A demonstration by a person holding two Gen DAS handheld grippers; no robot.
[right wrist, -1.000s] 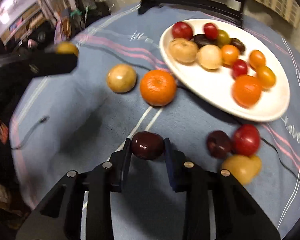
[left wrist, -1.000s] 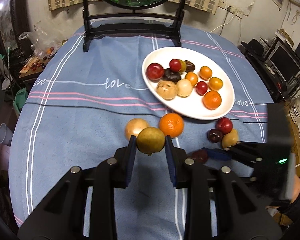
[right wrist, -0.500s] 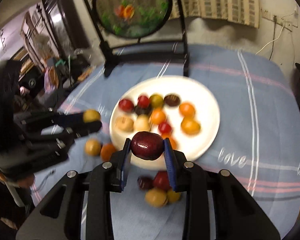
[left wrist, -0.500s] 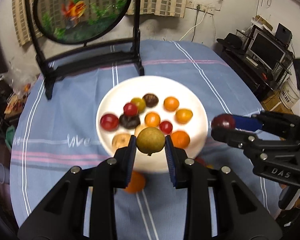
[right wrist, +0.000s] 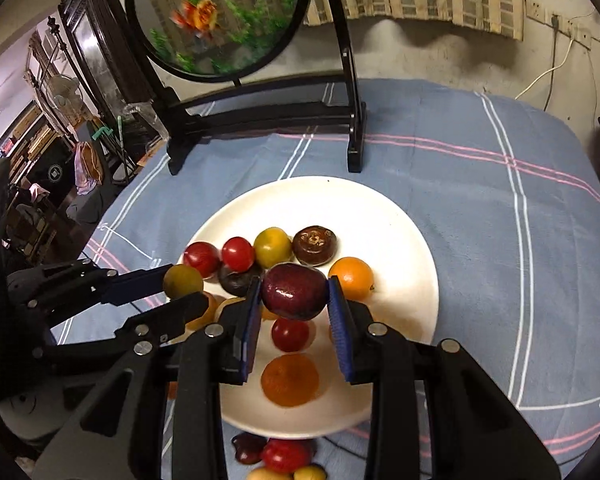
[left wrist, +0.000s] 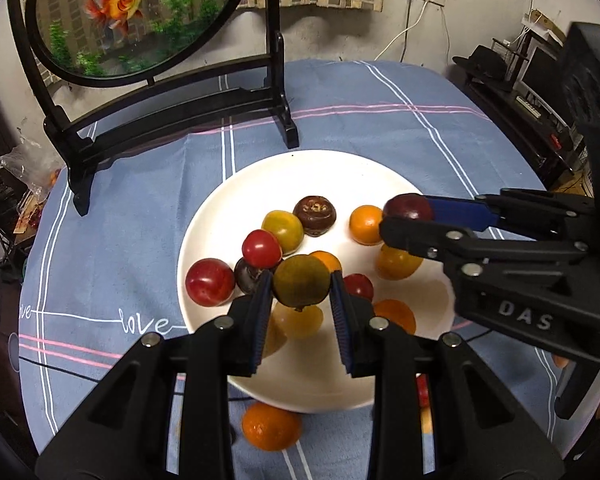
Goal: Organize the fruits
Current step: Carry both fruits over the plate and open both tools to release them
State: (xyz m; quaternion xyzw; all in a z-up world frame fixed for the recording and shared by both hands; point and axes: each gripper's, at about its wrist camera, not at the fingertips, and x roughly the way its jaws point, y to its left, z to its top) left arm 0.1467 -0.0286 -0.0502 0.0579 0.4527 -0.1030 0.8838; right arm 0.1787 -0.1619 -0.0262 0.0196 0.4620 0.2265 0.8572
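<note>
Plate [left wrist: 312, 168] fruits partly hidden by left tool [left wrist: 300, 300], near fruits cut off

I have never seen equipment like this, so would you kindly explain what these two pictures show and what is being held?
There is no robot here: a person holds a two-finger gripper in each hand, and each gripper carries a fisheye camera looking along its fingers. One picture comes from the left gripper, the other from the right gripper, and each also shows the other gripper from the side. Both hover over a white plate of small fruits on a blue tablecloth, in front of a round goldfish screen. The left gripper is shut on a greenish-yellow fruit; the right is shut on a dark red plum. An orange lies on the cloth beside the plate.
</note>
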